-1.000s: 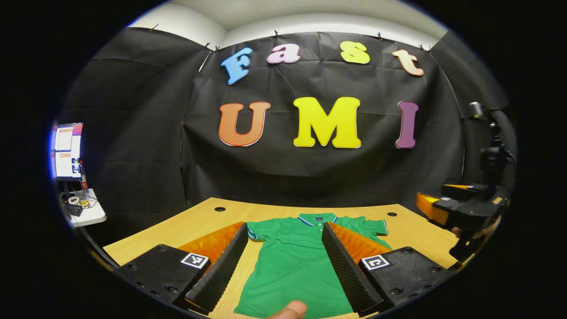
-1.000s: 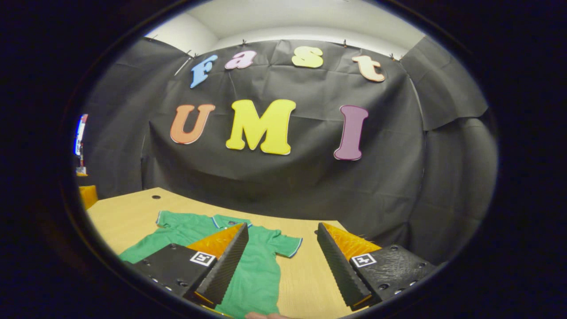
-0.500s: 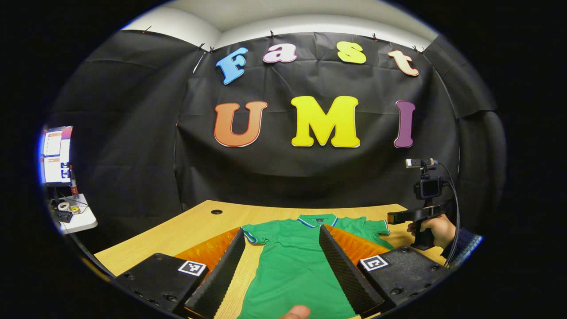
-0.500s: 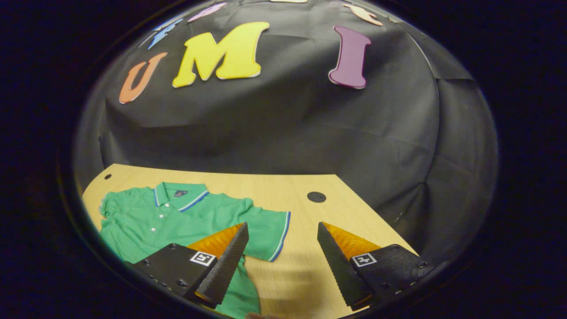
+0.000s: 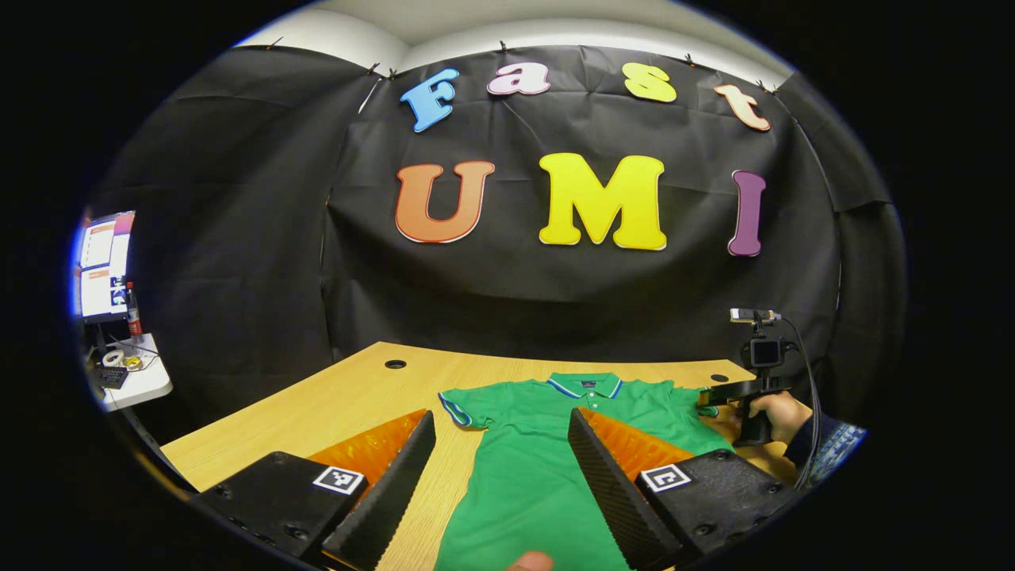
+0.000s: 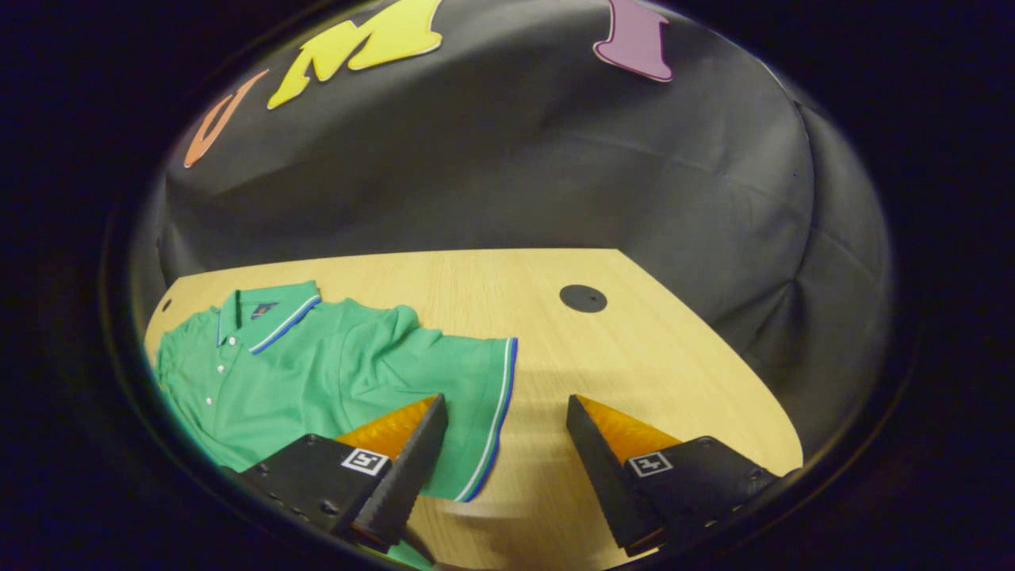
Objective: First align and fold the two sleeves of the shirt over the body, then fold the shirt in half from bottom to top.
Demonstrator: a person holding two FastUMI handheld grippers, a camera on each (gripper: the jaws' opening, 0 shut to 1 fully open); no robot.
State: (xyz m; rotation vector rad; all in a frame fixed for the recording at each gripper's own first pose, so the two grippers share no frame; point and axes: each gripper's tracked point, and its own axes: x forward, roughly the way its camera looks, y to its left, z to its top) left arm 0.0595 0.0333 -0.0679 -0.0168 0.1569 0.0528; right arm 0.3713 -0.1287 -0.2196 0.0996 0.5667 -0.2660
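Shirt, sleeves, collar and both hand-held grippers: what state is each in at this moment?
Shirt: spread flat on the table, unfolded.
Right sleeve: laid out flat to the side, not folded over the body.
Left sleeve: out to the side, unfolded.
Collar: lying flat, buttoned placket showing.
Left hand-held gripper: open, above the shirt body.
Right hand-held gripper: open, straddling the right sleeve's striped hem.

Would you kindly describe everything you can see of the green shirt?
The shirt is a green short-sleeved polo of soft knit-looking fabric, with a collar and sleeve cuffs edged in blue and white, and small white buttons down the placket. It lies flat and unfolded, face up on the wooden table, collar toward the wall. The right claw, open, hangs over one sleeve's cuff; the left claw, open, hangs over the body.
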